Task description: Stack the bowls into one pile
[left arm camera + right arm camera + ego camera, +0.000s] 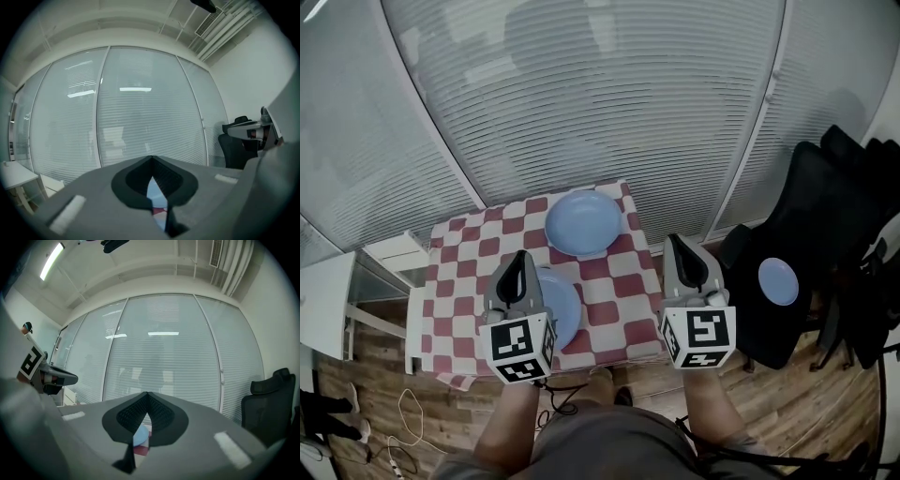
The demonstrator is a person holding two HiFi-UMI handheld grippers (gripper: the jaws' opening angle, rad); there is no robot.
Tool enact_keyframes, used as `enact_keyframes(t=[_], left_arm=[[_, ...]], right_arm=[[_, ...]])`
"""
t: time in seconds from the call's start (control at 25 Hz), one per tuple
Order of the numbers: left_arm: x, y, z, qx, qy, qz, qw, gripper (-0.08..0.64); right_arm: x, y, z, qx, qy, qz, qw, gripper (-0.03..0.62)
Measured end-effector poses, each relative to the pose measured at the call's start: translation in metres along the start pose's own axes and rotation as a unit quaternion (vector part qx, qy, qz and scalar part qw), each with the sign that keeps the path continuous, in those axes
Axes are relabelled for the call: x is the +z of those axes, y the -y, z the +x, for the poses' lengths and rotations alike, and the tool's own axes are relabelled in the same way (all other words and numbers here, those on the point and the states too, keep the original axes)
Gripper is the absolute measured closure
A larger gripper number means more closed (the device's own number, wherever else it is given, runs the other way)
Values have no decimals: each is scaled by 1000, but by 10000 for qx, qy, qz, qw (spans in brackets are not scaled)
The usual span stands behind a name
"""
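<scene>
Two light blue bowls lie on the red-and-white checked tablecloth (pixel 609 300) in the head view. One bowl (pixel 582 222) sits at the far middle. The other bowl (pixel 562 309) is near the front left, partly hidden under my left gripper (pixel 522 255). A third blue bowl (pixel 778 280) rests on the black chair (pixel 811 216) to the right. My left gripper hovers over the near bowl, jaws together and empty. Past the table's right edge, my right gripper (pixel 674 240) is shut too and holds nothing. Both gripper views show only a sliver of blue bowl (pixel 154 192) (pixel 139 434) below closed jaws.
A glass wall with blinds (pixel 600 94) stands right behind the small table. A white desk (pixel 323 305) and a low white stand (pixel 394 253) are at the left. Cables (pixel 412 417) lie on the wooden floor near my feet.
</scene>
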State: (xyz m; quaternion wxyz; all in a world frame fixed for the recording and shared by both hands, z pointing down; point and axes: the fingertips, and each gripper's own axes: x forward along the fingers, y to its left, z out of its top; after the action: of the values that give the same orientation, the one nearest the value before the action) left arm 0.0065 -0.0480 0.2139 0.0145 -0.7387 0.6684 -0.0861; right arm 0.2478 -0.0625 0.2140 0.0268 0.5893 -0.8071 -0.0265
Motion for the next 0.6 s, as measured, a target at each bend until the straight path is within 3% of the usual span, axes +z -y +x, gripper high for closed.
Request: enact_keyframes(t=[0.36,0.6], left_arm=[[-21,-20,60,-15,-221,-143,9997,560],[-44,-37,114,-121,-522,-211,9983,560]], right_arm=[[-16,0,59,46,-218,-107,9997,568],[-48,0,116,39,-600,16,9982,566]])
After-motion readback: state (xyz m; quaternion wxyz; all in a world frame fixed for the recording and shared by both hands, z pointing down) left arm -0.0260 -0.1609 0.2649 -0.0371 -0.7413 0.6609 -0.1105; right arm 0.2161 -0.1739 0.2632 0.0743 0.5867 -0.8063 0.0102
